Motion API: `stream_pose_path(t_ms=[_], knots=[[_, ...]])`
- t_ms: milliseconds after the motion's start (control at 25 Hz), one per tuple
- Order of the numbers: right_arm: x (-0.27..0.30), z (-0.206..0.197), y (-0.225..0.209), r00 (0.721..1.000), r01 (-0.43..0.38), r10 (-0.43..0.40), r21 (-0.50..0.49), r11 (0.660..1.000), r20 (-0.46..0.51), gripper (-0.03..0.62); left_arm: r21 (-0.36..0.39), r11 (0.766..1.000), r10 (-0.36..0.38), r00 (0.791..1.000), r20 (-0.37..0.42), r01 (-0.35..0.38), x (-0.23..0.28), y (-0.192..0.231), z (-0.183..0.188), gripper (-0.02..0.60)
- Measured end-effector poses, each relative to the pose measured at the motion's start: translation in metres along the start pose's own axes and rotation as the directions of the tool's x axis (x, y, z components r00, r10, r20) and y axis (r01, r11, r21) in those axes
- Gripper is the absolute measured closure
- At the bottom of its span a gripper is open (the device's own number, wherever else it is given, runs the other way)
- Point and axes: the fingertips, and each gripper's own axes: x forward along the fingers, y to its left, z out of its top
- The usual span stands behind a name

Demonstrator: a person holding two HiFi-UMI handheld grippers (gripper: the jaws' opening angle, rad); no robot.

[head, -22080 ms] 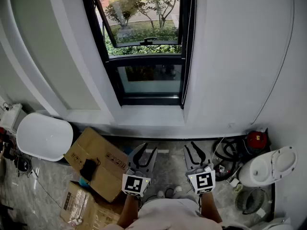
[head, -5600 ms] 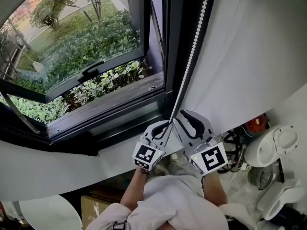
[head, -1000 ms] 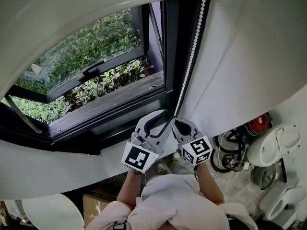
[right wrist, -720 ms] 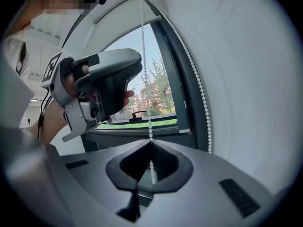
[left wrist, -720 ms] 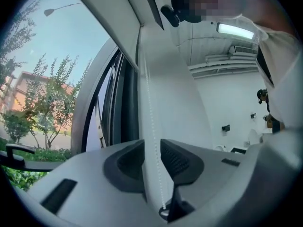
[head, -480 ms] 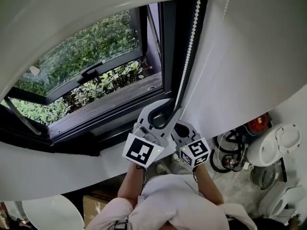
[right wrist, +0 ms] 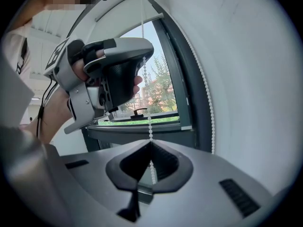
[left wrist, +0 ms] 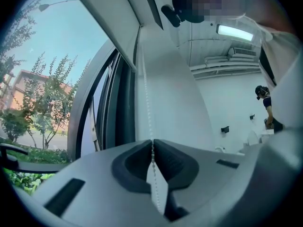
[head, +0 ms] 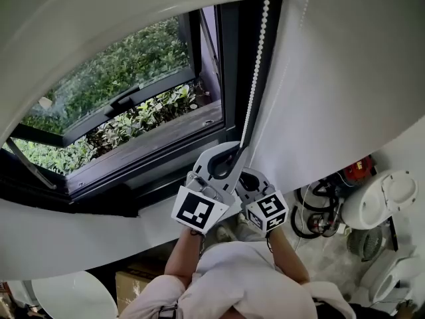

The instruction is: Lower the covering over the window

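A white roller blind (head: 99, 32) hangs over the upper part of the dark-framed window (head: 133, 145). Its white bead chain (head: 255, 72) drops along the right frame. My left gripper (head: 237, 149) is the upper one; its jaws are closing tight on the chain (left wrist: 146, 93), which runs between the pads at the tips (left wrist: 152, 143). Just below, my right gripper (head: 244, 174) is shut on the same strand (right wrist: 147, 103), pinched at its tips (right wrist: 150, 144). The left gripper (right wrist: 118, 74) shows above in the right gripper view. The loop's other strand (right wrist: 204, 93) hangs free by the wall.
White wall (head: 345, 78) stands to the right of the window. On the floor at the right lie a red tool with black hose (head: 355, 171) and white round appliances (head: 382, 201). A cardboard box (head: 133, 288) and a white lid (head: 66, 298) lie lower left.
The left gripper has slid up the chain above the right one and gone from open to shut on it. The right gripper moved slightly down, still gripping.
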Motion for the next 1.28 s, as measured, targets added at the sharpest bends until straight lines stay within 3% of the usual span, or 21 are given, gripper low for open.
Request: stream_pose_path(t_ms=[920,1080,1280], knots=[[0.005,-0.081,0.000,0.979,0.008,-0.009,-0.009,1.000,-0.202,0.592,-0.092,0.995,0.015,0.989,-0.149,-0.029,-0.019,-0.008,-0.086,0.561],[0.002,-0.084,0.006,0.977,-0.001,-0.006,-0.035,0.999,-0.213,0.589,-0.106,0.994,0.016,0.986,-0.165,-0.033,-0.021,-0.009,-0.096,0.561],[-0.006,-0.071,0.015,0.981,-0.031,0.020,-0.053,0.998,-0.194,0.537,-0.110,0.993,0.010,0.980,-0.199,-0.032,-0.025,-0.011,-0.112,0.561]])
